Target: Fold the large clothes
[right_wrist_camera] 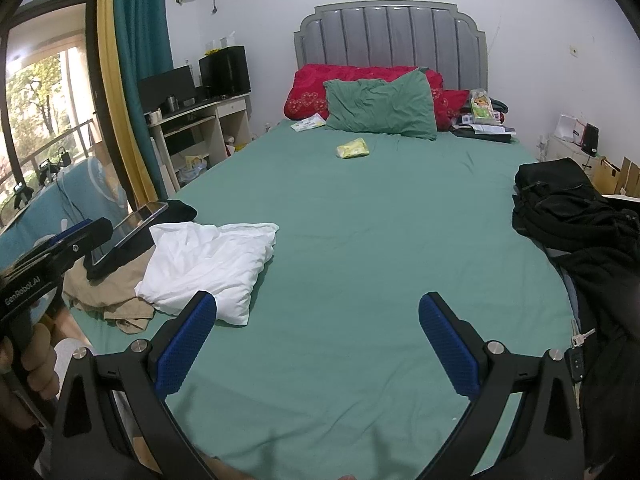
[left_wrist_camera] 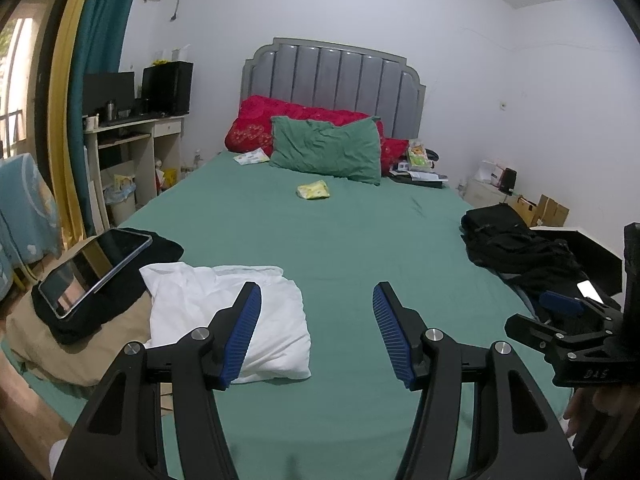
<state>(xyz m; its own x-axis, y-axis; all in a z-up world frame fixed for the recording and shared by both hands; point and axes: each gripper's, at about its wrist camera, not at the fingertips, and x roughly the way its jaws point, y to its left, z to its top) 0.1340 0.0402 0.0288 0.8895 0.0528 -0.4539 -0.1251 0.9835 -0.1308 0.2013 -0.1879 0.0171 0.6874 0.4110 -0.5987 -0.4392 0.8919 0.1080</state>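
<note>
Green bed sheet [right_wrist_camera: 340,240] lies bare; both the left gripper [left_wrist_camera: 317,332] and right gripper [right_wrist_camera: 318,344] hang wide, empty; I'd pinch the white garment [right_wrist_camera: 208,264] by its corners and spread it flat.

1. Grey padded headboard [right_wrist_camera: 390,38] stands against a plain white wall [right_wrist_camera: 540,20].
2. Left of the headboard, a cream wooden desk [right_wrist_camera: 200,120].
3. Further left, teal-and-yellow curtains [right_wrist_camera: 128,80] edge a daylit window [right_wrist_camera: 44,100].
</note>
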